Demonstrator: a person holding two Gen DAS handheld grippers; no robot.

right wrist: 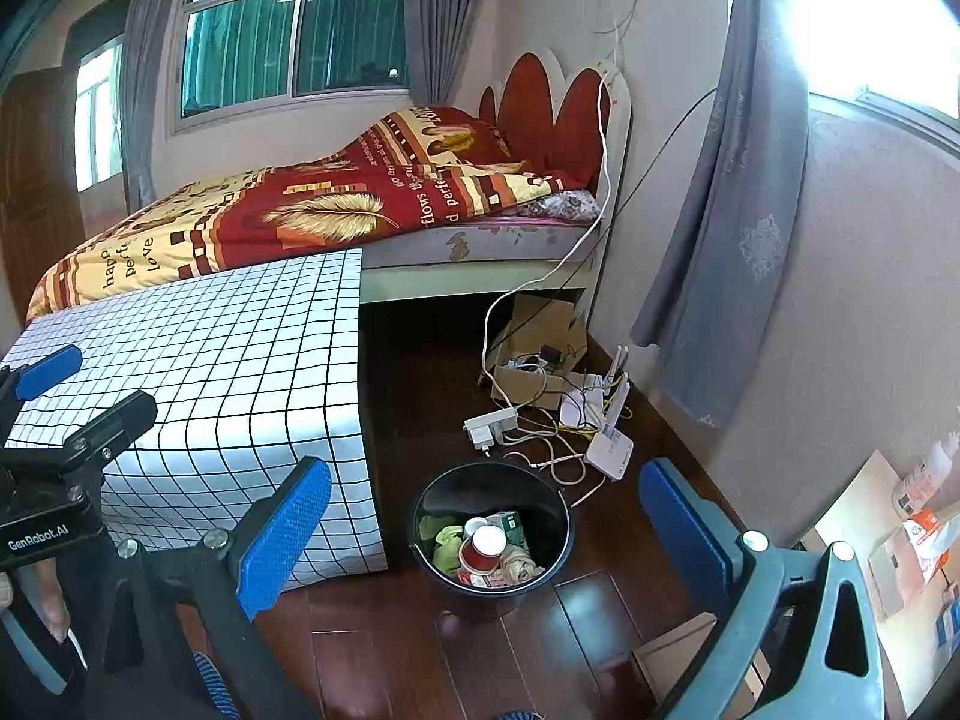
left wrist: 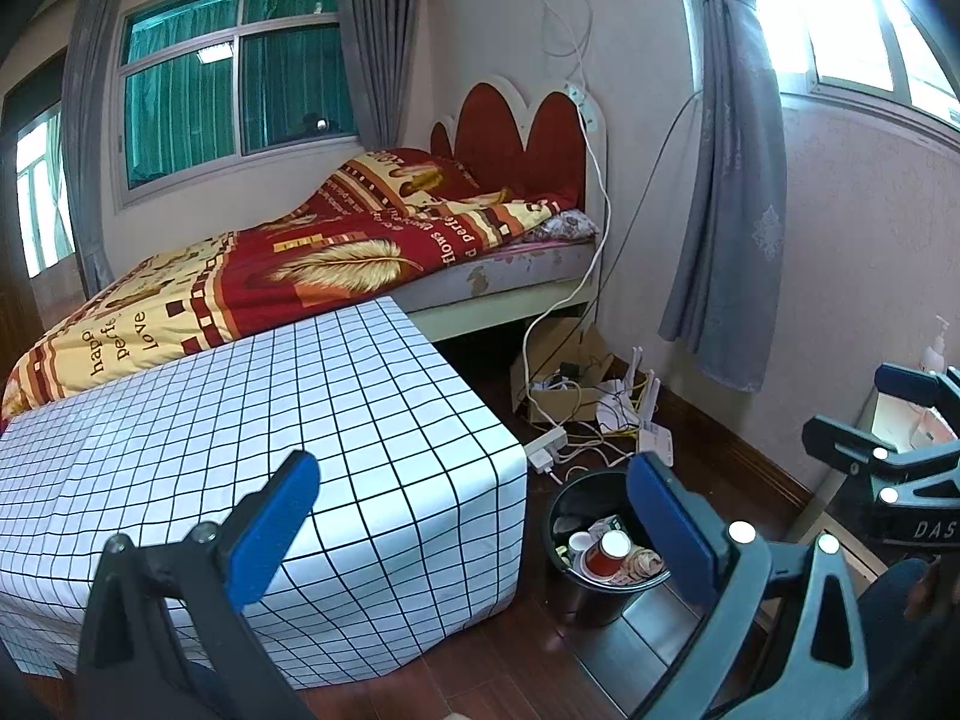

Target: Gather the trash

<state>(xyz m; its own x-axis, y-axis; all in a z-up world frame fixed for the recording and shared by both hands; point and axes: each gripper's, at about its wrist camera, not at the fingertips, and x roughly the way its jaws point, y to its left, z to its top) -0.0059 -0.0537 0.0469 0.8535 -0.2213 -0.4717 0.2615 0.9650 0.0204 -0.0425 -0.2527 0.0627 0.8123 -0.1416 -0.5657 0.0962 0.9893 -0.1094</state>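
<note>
Both wrist views above bin [left wrist: 603, 546], facing bed [right wrist: 336, 204]

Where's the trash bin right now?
The black trash bin stands on the wood floor just right of the grid-cloth table, in front of the power strip; both views show it, with cups inside.

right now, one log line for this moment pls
left gripper: open, empty | right gripper: open, empty | black bin: on floor, holds cups and wrappers | grid-cloth table: bare
</note>
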